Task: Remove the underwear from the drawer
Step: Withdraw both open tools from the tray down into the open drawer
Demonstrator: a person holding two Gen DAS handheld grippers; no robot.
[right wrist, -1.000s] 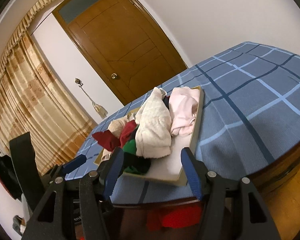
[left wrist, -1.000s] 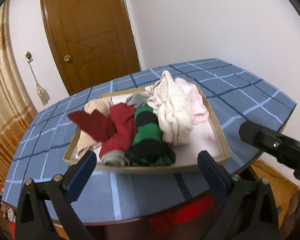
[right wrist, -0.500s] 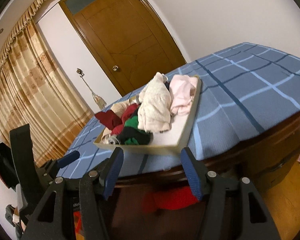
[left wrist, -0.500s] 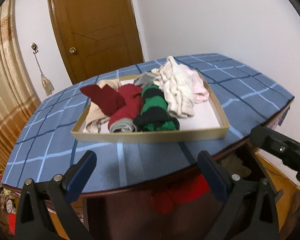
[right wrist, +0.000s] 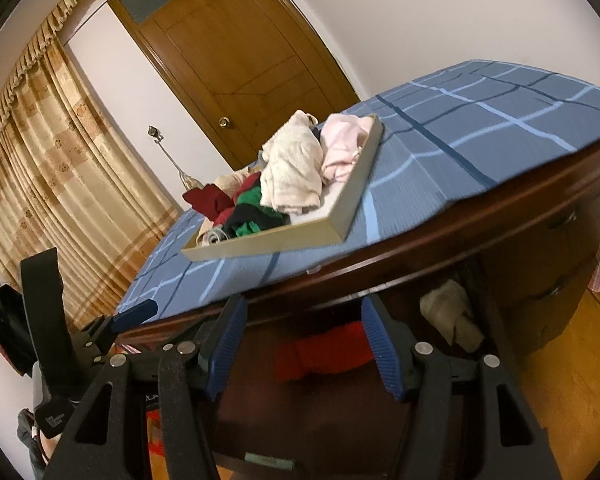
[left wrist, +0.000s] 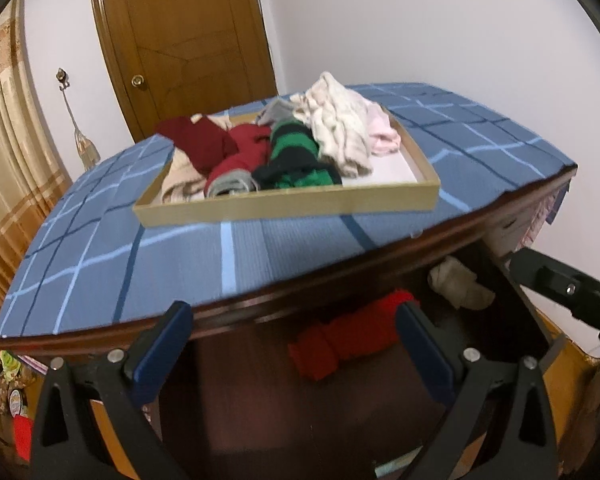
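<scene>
As I aim into the drawer:
Red underwear: twelve o'clock of right gripper, long axis crosswise.
Both grippers: wide, empty; left gripper equally near.

Red underwear lies rolled in the open drawer, beside a cream one.

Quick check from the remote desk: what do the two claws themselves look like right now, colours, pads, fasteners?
Both look alike. The left claw has black plastic arms with triangular cut-outs, silver round fasteners and smooth dark-blue pads on its fingers. The right claw has the same black arms and silver fasteners, with ribbed blue pads on its fingers. No cables or sleeves show.
</scene>
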